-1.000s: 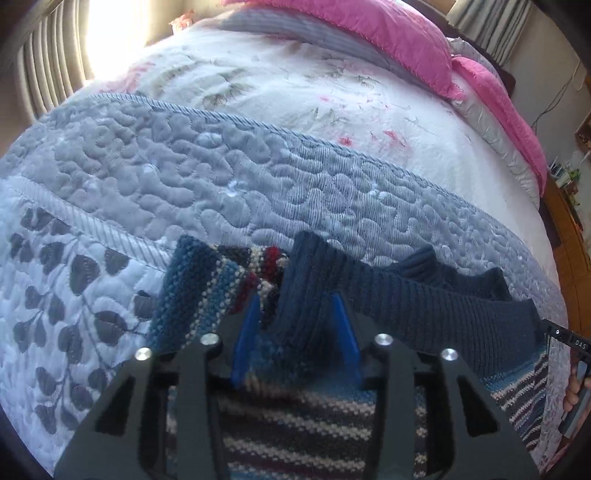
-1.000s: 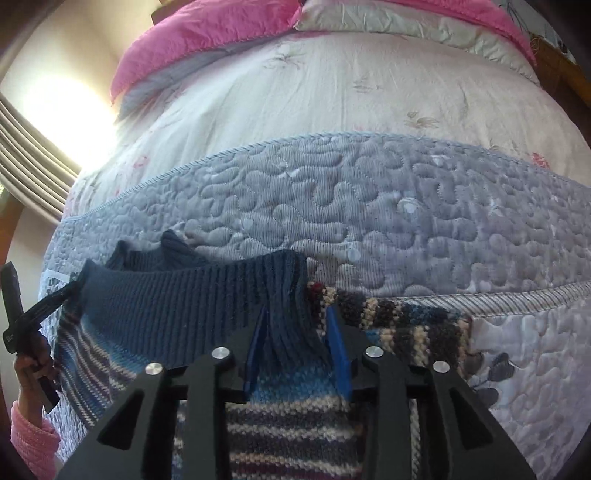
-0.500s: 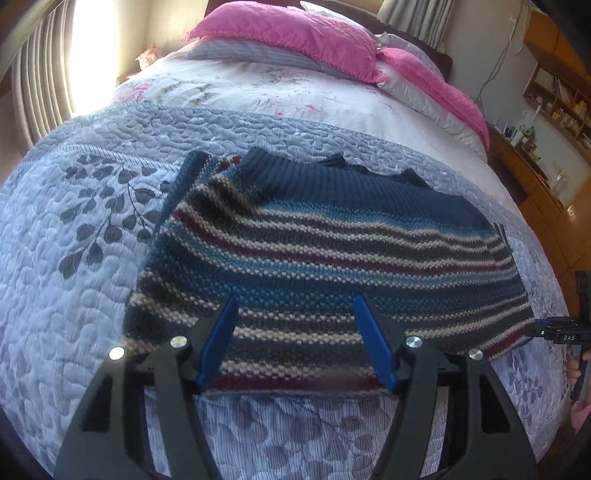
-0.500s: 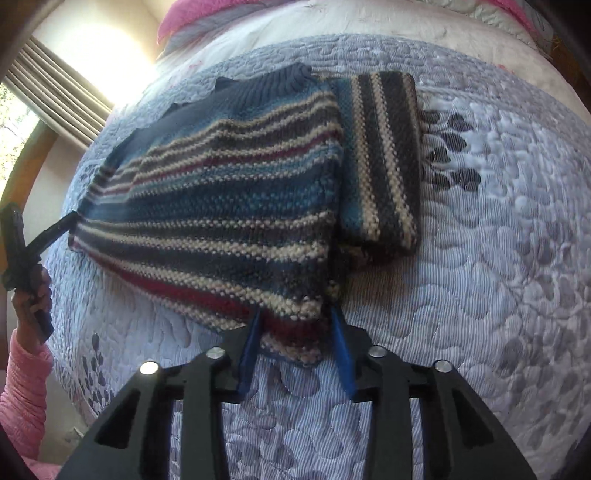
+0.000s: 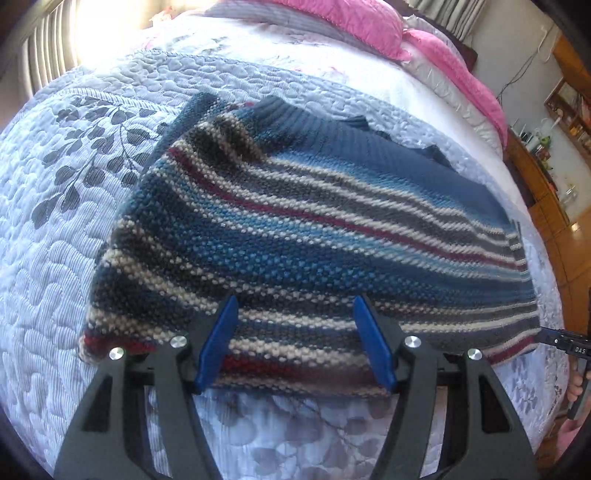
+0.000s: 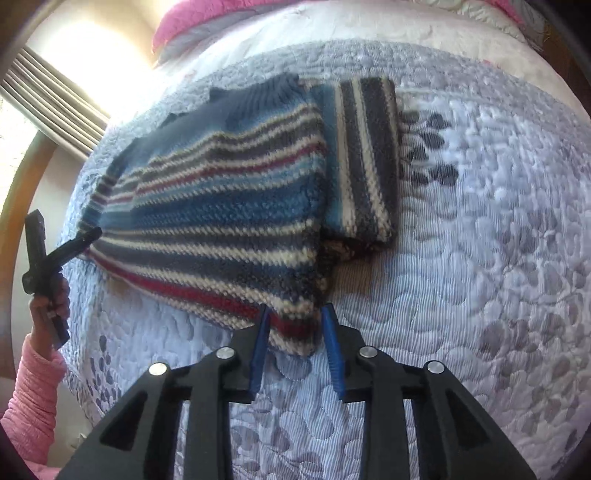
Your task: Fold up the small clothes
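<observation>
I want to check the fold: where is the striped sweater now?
The striped sweater lies on the quilted bedspread, just ahead of both claws in both wrist views, with the pink pillows beyond it.

A home bedroom: quilted bedspread (image 5: 74, 229), pink pillows (image 5: 354, 18), window curtains (image 6: 55, 103), cluttered wooden shelving (image 5: 569, 110).

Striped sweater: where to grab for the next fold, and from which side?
Take the sweater by its near hem corners, coming in low from the near edge. The hem lies flat on the quilt as a free edge. The right gripper already straddles one corner, open; the left gripper is open over the hem.
</observation>
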Available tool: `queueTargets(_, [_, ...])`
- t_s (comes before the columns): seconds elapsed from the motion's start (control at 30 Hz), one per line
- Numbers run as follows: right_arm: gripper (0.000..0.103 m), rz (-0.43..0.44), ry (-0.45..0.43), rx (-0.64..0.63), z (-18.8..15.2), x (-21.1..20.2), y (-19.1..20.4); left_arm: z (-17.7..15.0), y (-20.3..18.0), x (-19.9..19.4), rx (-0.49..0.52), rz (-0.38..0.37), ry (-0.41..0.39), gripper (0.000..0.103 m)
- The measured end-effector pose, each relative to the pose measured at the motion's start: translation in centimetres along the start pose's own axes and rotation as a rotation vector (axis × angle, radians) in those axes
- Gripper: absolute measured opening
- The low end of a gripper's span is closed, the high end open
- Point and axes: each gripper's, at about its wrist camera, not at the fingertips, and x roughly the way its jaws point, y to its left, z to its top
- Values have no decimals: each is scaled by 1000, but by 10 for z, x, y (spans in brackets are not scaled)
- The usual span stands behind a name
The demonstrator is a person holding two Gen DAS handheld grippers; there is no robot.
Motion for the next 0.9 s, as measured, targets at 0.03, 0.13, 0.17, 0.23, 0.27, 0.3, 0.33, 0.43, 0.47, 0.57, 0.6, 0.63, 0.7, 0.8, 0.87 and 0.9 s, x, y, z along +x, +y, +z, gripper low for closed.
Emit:
queueTargets(0.03, [35,-9,-25,-8,9,-6,2,4,-4,-4,-2,-19,-10,66])
queueTargets(0.13, [41,-5,-55,21,44,-9,2,14,-24,-7,28,-28,-32,66])
queueTargets(0.17, [41,-7,-56,32,55,-6,1,18,-31,-5,38,-25,-32,66])
queueTargets(0.23, [42,-46,-47,39,76,8,2,25,-40,3,51,-25,-30,66])
queueTargets(0.27, [42,-62,-40,54,85,16,-1,27,-43,8,54,-22,-26,66])
queueTargets(0.3, [42,-65,-28,72,91,23,-5,29,-45,13,54,-22,-20,66])
queueTargets(0.33, [42,-55,-13,89,96,30,-8,31,-46,19,51,-24,-11,66])
queueTargets(0.43, [16,-25,18,118,102,46,-14,32,-46,35,54,-8,16,66])
queueTargets(0.47, [14,-24,15,120,102,47,-15,33,-44,39,55,-9,19,66])
queueTargets(0.57, [11,-68,17,101,98,51,-16,34,-39,45,48,-25,32,66])
queueTargets(0.6, [11,-84,26,102,96,55,-17,34,-38,46,49,-27,35,66])
queueTargets(0.63, [11,-85,28,109,94,59,-20,33,-38,48,51,-28,37,66])
queueTargets(0.7, [11,-86,28,124,92,63,-23,32,-38,49,56,-26,34,66])
queueTargets(0.8, [12,-94,23,112,93,60,-21,31,-37,49,59,-26,29,66])
queueTargets(0.87, [29,-76,20,120,93,54,-17,31,-36,49,54,-27,29,66])
queueTargets(0.9, [47,-60,18,129,90,47,-16,31,-37,49,55,-26,29,66])
